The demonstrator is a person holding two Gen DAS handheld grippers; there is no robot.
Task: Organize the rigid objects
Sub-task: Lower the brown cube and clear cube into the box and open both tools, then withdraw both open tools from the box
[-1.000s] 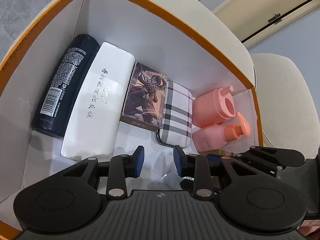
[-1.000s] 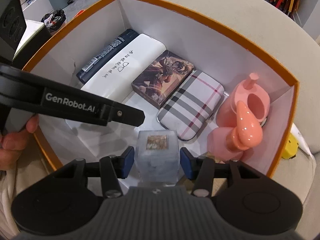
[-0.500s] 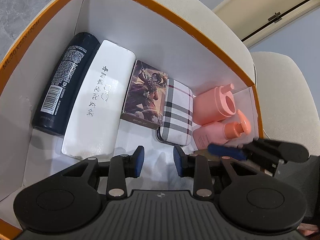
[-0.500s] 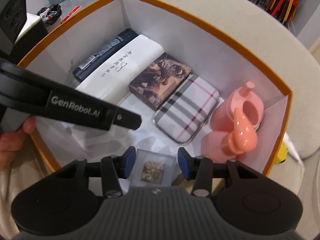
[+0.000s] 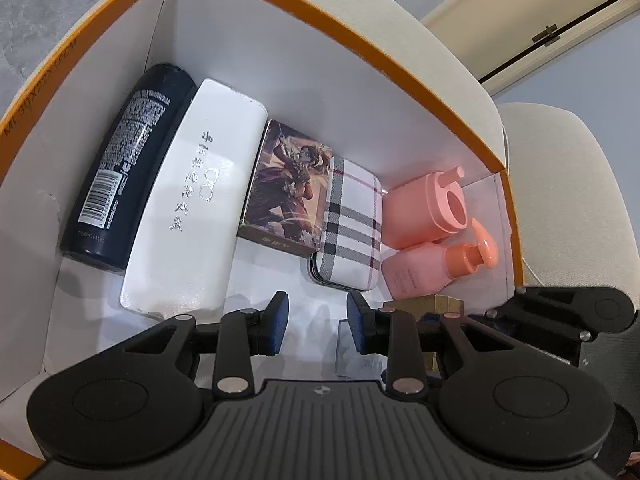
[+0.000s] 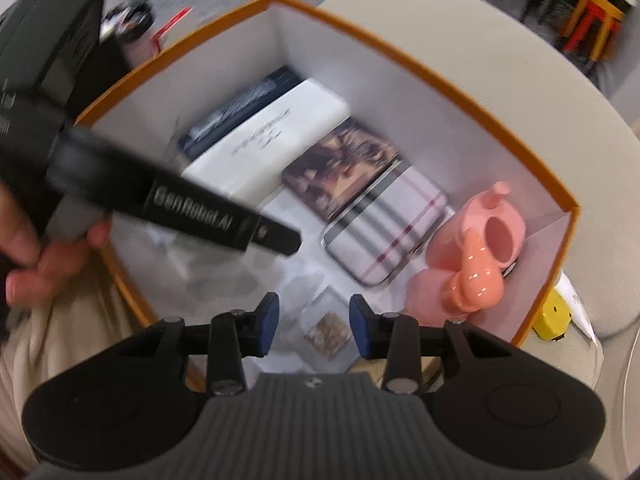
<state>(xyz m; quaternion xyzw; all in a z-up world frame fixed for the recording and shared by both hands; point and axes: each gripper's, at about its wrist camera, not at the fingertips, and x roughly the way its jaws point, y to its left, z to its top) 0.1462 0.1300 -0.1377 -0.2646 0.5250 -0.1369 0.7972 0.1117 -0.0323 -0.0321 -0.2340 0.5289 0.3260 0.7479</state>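
The orange-rimmed white cardboard box (image 5: 372,46) holds a row against its far wall, left to right: dark cylindrical spray can (image 5: 128,160), white glasses case (image 5: 192,208), illustrated card box (image 5: 286,188), plaid zip case (image 5: 352,226), two pink bottles (image 5: 424,212). Only the right wrist view – blurred – shows the clear plastic cube (image 6: 326,326) lying on the near floor below the right gripper (image 6: 314,322), whose jaws are closing without touching it, and a yellow object (image 6: 554,318) outside at right. The left gripper (image 5: 316,320) stands partly open, empty.

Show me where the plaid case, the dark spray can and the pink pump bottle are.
plaid case (image 5: 352,220), left wrist view, middle of its lid
dark spray can (image 5: 128,160), left wrist view, printed side
pink pump bottle (image 5: 416,270), left wrist view, its body
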